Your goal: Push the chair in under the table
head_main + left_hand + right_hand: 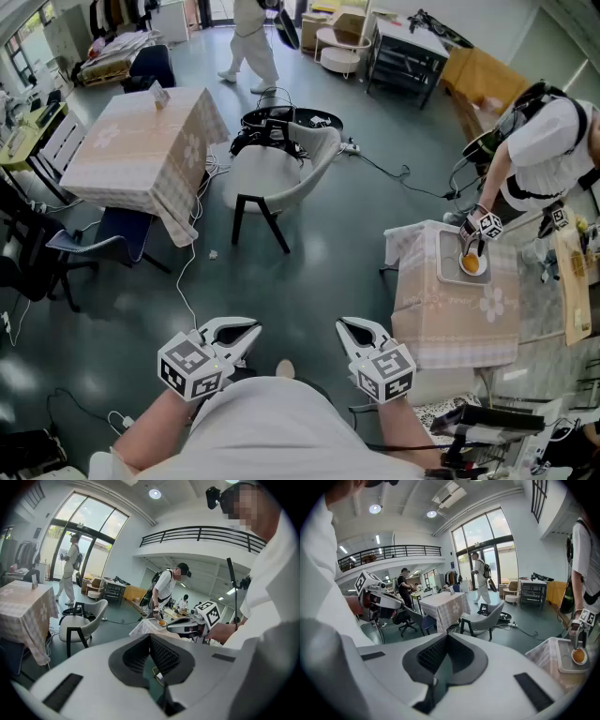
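Observation:
A grey shell chair (pixel 281 173) with dark legs stands on the floor, pulled out to the right of a table with a checked cloth (pixel 141 150). Its seat faces away from me and there is a gap between it and the table. Both of my grippers are held close to my body, well short of the chair. The left gripper (pixel 251 330) and the right gripper (pixel 345 326) are shut with nothing in them. The left gripper view shows its shut jaws (pixel 150 637) with the chair (pixel 86 620) far off at the left. The right gripper (pixel 446 637) looks toward the chair (pixel 485 618) and table (pixel 440 606).
A blue chair (pixel 103 239) sits at the table's near side. Cables (pixel 192 281) and black gear (pixel 281 122) lie on the floor around the grey chair. At the right, a person (pixel 544 150) works at a small clothed table (pixel 459 309) with a tray (pixel 448 272). Another person (pixel 251 42) walks at the back.

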Tool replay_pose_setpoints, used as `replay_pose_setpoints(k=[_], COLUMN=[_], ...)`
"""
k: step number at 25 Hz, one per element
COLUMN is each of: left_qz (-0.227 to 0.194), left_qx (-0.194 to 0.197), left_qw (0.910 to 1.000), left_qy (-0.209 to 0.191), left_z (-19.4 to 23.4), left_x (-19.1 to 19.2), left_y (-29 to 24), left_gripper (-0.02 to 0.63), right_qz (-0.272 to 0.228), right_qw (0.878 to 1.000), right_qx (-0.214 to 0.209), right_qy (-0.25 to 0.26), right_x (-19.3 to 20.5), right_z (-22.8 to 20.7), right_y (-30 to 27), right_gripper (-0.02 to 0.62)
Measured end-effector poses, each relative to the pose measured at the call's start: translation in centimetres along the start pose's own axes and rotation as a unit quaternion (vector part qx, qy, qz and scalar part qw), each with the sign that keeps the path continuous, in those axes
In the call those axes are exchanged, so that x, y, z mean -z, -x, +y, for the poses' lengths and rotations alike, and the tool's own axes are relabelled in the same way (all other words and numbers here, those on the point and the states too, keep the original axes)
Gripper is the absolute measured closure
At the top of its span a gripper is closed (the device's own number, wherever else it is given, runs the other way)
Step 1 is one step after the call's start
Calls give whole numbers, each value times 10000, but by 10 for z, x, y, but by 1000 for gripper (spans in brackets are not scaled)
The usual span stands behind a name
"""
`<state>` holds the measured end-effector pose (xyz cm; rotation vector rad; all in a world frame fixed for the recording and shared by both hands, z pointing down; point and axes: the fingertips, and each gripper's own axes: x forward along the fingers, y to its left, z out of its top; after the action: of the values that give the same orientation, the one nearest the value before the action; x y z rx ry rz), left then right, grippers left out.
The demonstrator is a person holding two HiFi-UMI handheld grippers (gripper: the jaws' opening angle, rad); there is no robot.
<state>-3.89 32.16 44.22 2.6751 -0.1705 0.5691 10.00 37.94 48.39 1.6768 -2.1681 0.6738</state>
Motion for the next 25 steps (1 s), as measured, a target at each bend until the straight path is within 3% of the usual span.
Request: replay_pose_setpoints(k=[11,19,25], left_qz=[-131,-146,-194], left_qx=[-50,4,211], left_qw=[9993,9993,9994], left_qy=[343,354,179], left_z=[10,79,145], left_x=[4,-26,-74], left_y=[-19,-35,-50], left_gripper=[594,594,594], right_qz=[60,155,268], right_qw=[9997,9997,9993], right_qx=[-210,-187,156], right_qy=[104,-58,-196], right_x=[0,-36,-79], right_z=[-20,-47,-89], right_y=[-24,-86,-141], right_gripper=[581,580,565])
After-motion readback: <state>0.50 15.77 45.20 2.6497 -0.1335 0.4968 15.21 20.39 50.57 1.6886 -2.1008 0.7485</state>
